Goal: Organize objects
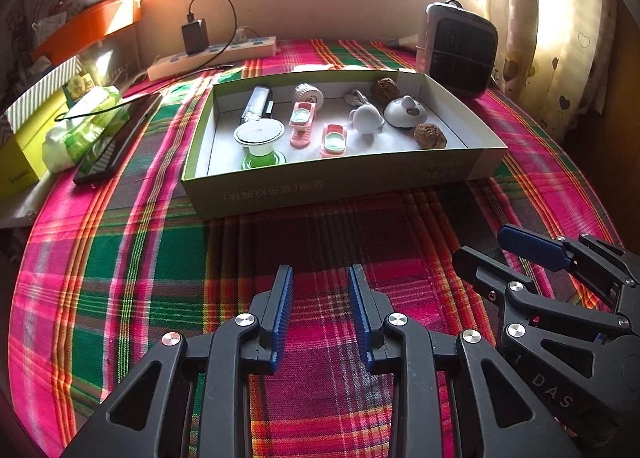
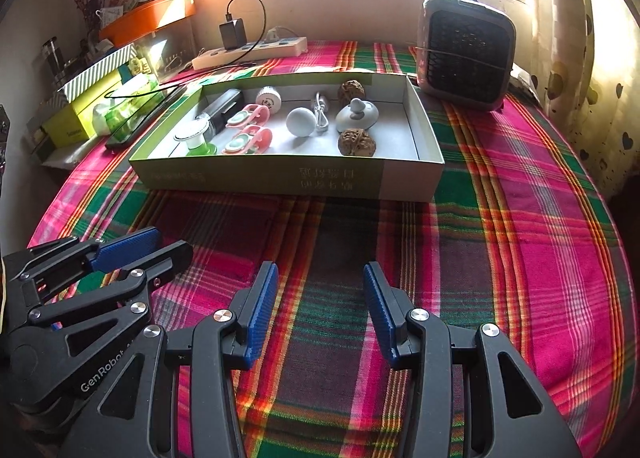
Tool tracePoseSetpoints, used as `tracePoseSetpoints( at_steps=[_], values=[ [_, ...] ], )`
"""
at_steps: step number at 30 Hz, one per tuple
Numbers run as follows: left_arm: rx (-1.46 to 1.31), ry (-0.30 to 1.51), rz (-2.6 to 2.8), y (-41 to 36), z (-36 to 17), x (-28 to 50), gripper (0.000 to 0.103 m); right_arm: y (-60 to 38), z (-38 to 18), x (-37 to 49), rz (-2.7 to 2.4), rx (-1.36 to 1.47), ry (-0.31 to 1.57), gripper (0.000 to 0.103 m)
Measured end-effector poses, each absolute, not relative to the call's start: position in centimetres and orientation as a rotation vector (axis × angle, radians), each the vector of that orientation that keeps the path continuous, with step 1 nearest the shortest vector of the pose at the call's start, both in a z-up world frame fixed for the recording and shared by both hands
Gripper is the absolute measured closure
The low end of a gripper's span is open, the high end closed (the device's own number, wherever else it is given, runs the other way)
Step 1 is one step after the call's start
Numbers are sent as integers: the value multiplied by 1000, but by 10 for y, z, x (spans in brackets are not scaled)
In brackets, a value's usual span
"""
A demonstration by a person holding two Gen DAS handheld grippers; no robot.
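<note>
We hold both tools low over the near part of the table [image 1: 120,258], side by side above the plaid cloth, with the left gripper [image 1: 320,278] parted and empty and the right gripper [image 2: 320,276] spread a little wider, also holding nothing. The things to sort all sit in the shallow cardboard box [image 1: 320,181] toward the far middle of the table, well apart from both grippers. Along its right end lie two walnuts [image 2: 357,142], rough and hard, which we judge easy to pinch across the middle, though round enough to roll. Beside them a white ceramic lid [image 2: 356,117] with a knob looks fragile; we would take it by the knob, gently. The white ball [image 2: 301,121] seems smooth and likely to slip, so a centred squeeze is called for. At the left end stand a green spool [image 1: 260,145] with a flat top, best gripped at its narrow waist, and two pink clips [image 1: 304,125], light and stiff, probably plastic. A dark heater [image 2: 466,53] stands at the table's far right corner, just behind the box.
</note>
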State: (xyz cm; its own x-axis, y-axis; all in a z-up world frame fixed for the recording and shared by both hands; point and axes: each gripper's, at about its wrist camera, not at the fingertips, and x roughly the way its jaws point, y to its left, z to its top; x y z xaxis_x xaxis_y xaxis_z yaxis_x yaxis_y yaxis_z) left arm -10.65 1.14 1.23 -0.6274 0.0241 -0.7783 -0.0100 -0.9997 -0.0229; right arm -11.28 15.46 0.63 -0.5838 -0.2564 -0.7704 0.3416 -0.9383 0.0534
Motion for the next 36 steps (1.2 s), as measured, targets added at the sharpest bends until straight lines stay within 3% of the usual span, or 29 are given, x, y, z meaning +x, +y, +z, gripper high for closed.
tracePoseSetpoints(
  at_steps=[9, 13, 20, 24, 36],
  values=[
    [-1337, -12, 2842, 15, 11, -98, 74, 162, 5, -108, -2548, 1222, 116, 57],
    [-1339, -8, 2860, 18, 11, -96, 73, 162, 5, -104, -2549, 1223, 133, 51],
    [-1337, -19, 2858, 20, 11, -93, 70, 162, 3, -97, -2574, 1234, 187, 51],
    [-1339, 1, 2861, 22, 11, -93, 69, 167, 2, -96, -2593, 1249, 174, 41],
    [-1337, -13, 2857, 21, 11, -93, 68, 168, 2, -96, -2596, 1251, 178, 38]
  ],
)
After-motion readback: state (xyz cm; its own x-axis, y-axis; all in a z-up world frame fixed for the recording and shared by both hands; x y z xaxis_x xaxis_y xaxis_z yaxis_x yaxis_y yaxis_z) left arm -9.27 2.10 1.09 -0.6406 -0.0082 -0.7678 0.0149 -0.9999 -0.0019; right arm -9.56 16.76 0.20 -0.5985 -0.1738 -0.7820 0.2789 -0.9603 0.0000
